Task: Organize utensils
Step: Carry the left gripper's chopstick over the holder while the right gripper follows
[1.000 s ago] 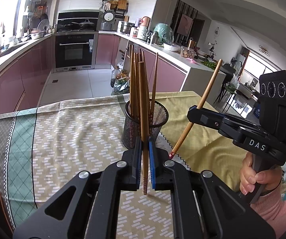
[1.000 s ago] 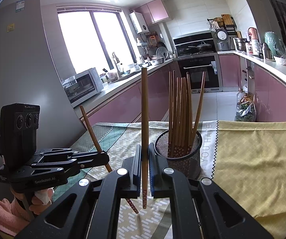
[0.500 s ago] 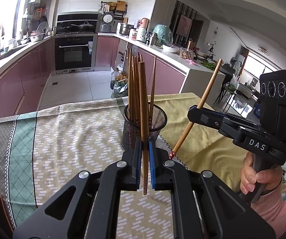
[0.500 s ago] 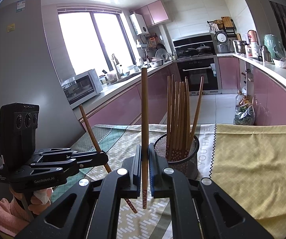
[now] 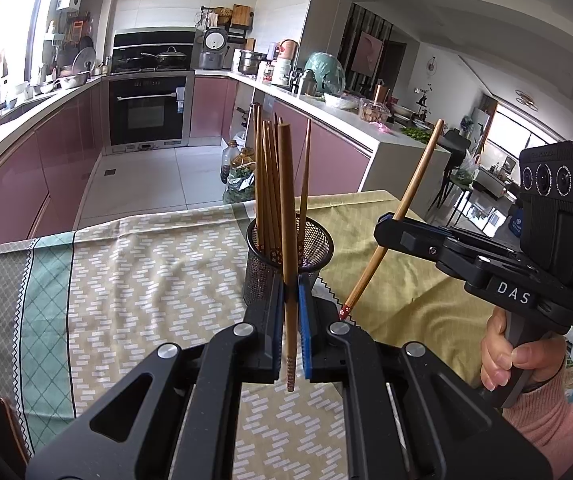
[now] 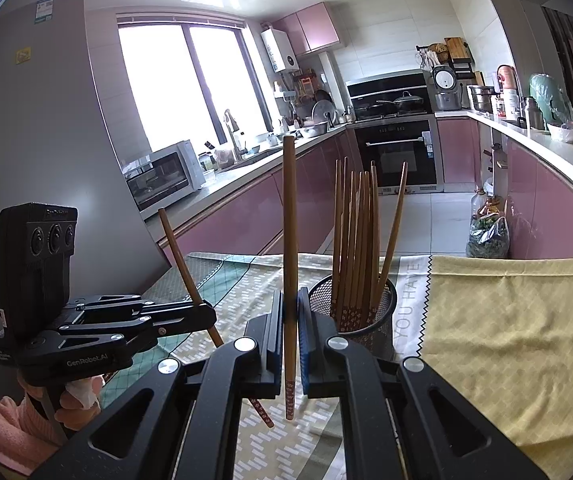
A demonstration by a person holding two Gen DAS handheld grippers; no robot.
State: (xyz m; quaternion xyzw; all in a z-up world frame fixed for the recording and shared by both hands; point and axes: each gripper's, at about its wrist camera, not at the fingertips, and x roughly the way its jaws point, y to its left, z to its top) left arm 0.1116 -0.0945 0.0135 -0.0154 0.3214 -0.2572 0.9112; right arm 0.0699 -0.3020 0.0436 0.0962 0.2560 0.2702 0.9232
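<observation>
A: So, grip status?
B: Both tongs, left gripper (image 5: 291, 334) & right gripper (image 6: 291, 338), pinch one thin brown wooden chopstick (image 5: 287, 216) each, beside black mesh holder (image 5: 264, 276). I'd say stiff, light, slippery; grip mid-shaft.

We see little change: the mesh holder (image 5: 288, 258) with its chopsticks sits slightly higher in the left wrist view and slightly lower in the right wrist view.

Left hand-held gripper (image 5: 291, 332) at lower centre of its view, jaws clamped on a chopstick (image 5: 287, 248). Right hand-held gripper (image 6: 290, 344) likewise clamped on a chopstick (image 6: 289, 240), seen right of frame in the left view; pink sleeve (image 5: 546, 420) below it.
</observation>
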